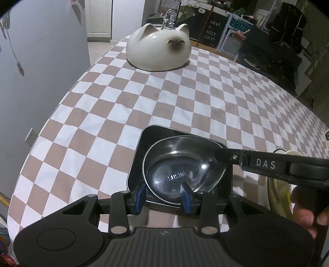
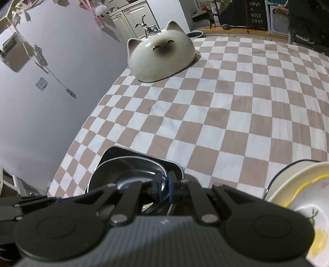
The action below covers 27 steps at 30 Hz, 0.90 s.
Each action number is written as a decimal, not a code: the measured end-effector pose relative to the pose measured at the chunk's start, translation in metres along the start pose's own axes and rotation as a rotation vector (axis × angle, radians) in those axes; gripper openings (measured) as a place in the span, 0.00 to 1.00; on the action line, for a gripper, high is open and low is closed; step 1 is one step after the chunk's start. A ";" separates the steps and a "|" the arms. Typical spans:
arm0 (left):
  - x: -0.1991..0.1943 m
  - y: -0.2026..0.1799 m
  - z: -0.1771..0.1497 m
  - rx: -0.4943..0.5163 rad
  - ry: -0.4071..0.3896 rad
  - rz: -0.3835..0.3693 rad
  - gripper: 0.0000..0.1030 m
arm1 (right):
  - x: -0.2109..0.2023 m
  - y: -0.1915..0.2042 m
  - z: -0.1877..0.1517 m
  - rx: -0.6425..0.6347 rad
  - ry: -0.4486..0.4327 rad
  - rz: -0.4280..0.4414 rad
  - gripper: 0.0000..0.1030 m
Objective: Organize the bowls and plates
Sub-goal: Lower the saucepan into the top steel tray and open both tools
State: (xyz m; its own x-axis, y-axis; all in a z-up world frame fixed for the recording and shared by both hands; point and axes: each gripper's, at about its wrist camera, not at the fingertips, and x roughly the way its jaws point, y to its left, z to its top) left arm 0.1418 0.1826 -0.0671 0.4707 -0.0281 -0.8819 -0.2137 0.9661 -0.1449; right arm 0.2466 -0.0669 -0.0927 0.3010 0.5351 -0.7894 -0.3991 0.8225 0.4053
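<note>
Readable text we find across both wrist views

We read "HAVE A NICE DAY!" in white on a black sign (image 1: 212,30) behind the table, seen again in the right view (image 2: 255,12). "DAS" is printed on the right gripper (image 1: 265,164) finger. A teal plate (image 1: 241,23) starts "P0IZ", the rest cut off.

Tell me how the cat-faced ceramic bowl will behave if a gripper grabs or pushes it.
The cat-faced bowl looks glazed and glossy, so fingers would probably slip on its dome. It sits upside down, rim flat on the checkered cloth, so tipping or rolling seems unlikely; a push may drag the cloth. It looks thick, probably heavy and chip-prone, especially the ears.
</note>
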 end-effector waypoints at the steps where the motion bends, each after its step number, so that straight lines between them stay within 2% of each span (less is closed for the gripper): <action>1: 0.000 0.000 0.000 -0.001 0.002 -0.004 0.36 | 0.001 0.000 0.000 0.003 0.002 0.006 0.18; 2: 0.001 0.000 0.000 -0.004 0.005 -0.012 0.37 | 0.001 0.000 0.000 0.007 0.004 0.014 0.21; 4: 0.002 0.000 0.001 -0.004 0.008 -0.016 0.39 | 0.001 0.000 0.000 0.016 0.005 0.040 0.37; 12: 0.005 0.006 0.003 -0.017 0.022 -0.018 0.41 | 0.002 0.002 0.000 0.016 0.006 0.082 0.51; 16: 0.004 0.005 0.003 -0.017 0.022 -0.032 0.49 | 0.000 0.005 0.001 0.019 -0.014 0.098 0.61; 21: 0.001 0.001 0.003 -0.002 0.020 -0.039 0.59 | -0.007 0.005 0.005 0.035 -0.047 0.111 0.63; 23: -0.002 -0.001 0.005 0.016 0.015 -0.015 0.78 | -0.009 0.004 0.005 0.040 -0.055 0.107 0.63; 24: -0.005 -0.001 0.005 0.027 0.005 0.001 0.81 | -0.010 0.003 0.005 0.043 -0.060 0.103 0.63; 26: -0.010 -0.002 0.007 0.048 -0.015 0.010 0.83 | -0.014 0.001 0.005 0.058 -0.070 0.091 0.67; 27: -0.012 0.000 0.009 0.049 -0.021 0.008 0.83 | -0.015 0.000 0.005 0.071 -0.072 0.086 0.72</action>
State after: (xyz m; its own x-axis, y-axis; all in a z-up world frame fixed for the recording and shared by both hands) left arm 0.1439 0.1847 -0.0522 0.4870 -0.0150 -0.8733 -0.1761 0.9776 -0.1150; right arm 0.2465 -0.0741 -0.0788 0.3310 0.6146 -0.7160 -0.3646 0.7832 0.5037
